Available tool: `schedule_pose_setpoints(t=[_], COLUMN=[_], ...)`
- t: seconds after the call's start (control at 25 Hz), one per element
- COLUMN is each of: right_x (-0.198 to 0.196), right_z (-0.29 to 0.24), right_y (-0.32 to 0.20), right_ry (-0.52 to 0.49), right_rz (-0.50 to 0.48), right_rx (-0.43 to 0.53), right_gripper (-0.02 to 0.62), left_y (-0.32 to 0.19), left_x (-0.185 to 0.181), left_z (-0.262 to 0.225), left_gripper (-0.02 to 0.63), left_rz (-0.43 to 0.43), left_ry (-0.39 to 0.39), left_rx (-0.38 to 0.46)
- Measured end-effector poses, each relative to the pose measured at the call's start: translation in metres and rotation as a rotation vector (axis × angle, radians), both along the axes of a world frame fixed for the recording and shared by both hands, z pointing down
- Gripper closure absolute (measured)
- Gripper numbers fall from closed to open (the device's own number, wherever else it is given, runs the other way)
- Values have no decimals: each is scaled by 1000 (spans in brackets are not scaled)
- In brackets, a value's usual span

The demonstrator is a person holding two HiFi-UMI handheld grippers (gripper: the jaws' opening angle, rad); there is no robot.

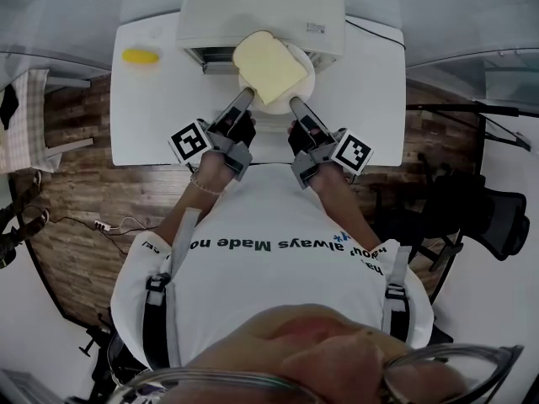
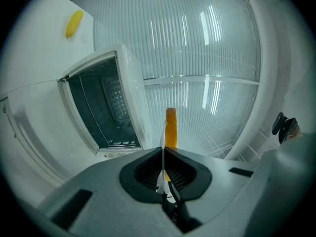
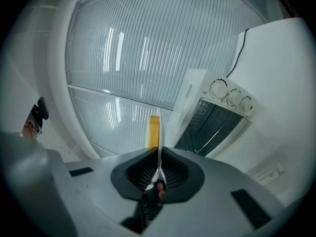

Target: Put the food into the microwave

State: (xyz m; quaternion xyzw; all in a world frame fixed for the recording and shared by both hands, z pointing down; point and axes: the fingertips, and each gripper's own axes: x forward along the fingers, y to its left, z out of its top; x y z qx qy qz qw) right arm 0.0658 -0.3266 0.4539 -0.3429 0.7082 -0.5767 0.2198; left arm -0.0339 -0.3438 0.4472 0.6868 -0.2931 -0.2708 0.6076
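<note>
A slice of pale yellow bread [image 1: 268, 64] lies on a round white plate [image 1: 308, 80] held above the white table [image 1: 160, 116], right in front of the white microwave [image 1: 261, 7]. My left gripper [image 1: 248, 97] is shut on the plate's left rim and my right gripper [image 1: 296, 103] on its right rim. In the left gripper view the plate [image 2: 164, 135] shows edge-on between the jaws of my left gripper [image 2: 164, 149], with the bread [image 2: 171, 127] beside it and the microwave's [image 2: 98, 107] dark front at left. The right gripper view shows my right gripper [image 3: 158, 152], plate edge [image 3: 158, 132], bread [image 3: 154, 130] and the microwave [image 3: 212, 117] with its knobs.
A small yellow item [image 1: 141, 55] lies at the table's far left corner, and the left gripper view shows this yellow item [image 2: 74, 22] too. A black cord [image 1: 375, 32] runs behind the microwave. A dark office chair [image 1: 480, 209] stands on the right, over wood flooring.
</note>
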Motion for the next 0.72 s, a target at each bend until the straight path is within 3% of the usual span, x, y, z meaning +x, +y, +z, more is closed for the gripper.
schedule_pose_setpoints(t=[0.72], right_x=[-2], right_z=[48], right_y=[19], right_ry=[9], right_rz=[-45], right_rx=[-75], right_gripper=[574], left_y=[22], left_x=[-3], left_z=[53], left_gripper=[588], left_rz=[-10], left_ry=[-12], left_rx=[-90])
